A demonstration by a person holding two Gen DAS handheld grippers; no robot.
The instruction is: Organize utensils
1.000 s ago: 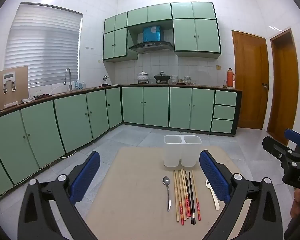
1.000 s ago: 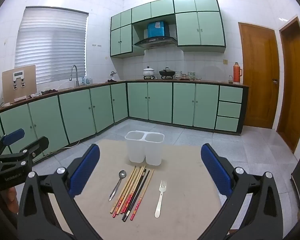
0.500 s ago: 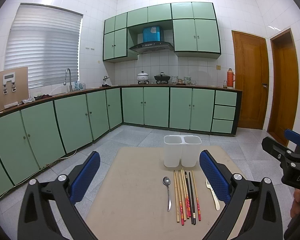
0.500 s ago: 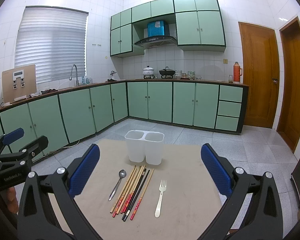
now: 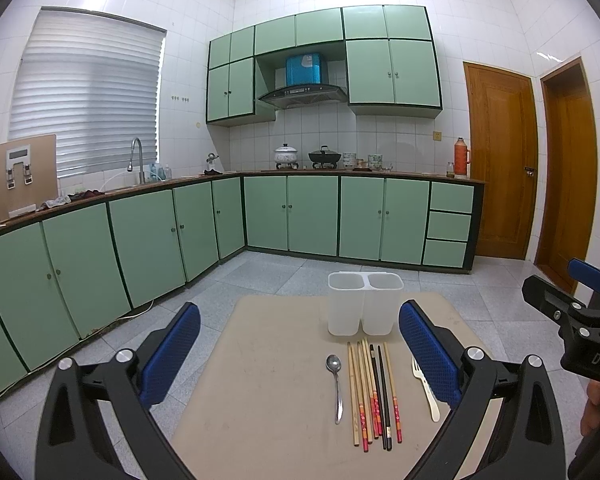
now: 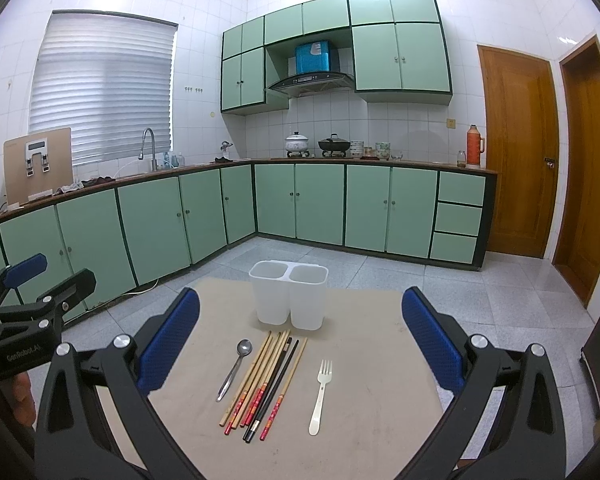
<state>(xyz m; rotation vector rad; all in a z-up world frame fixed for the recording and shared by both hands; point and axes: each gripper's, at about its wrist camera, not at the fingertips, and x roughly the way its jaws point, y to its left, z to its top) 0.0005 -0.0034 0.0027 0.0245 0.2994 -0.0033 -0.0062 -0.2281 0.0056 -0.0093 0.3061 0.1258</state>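
A: Checking the grippers first — how were they?
B: Left gripper (image 5: 300, 354) was spread wide, blue pads far apart, nothing between them. Right gripper (image 6: 300, 346) same: spread wide, holding nothing. Both hung above the near end of the table (image 6: 372, 364), touching none of the utensils.
A: Did each one show in the other camera?
B: Yes. Right gripper sat at the right edge of the left wrist view, left gripper at the left edge of the right wrist view, a bit of hand behind each.
A: Where was the holder?
B: White two-compartment holder (image 6: 288, 294) stood upright at the far end of the table, both compartments looked empty.
A: Utensils?
B: All lay flat on the table, just in front of the holder. Metal spoon (image 6: 234, 368) was leftmost, bowl toward the holder. Chopsticks (image 6: 266, 382) lay bunched beside it, wooden ones with red ends plus a black pair, tips near the holder's base. White fork (image 6: 321, 396) lay apart on the right, tines toward the holder.
A: Fork in the left view?
B: Partly hidden behind the left gripper's right pad.
A: Background?
B: Green cabinets (image 5: 312, 216), tiled floor, two wooden doors.
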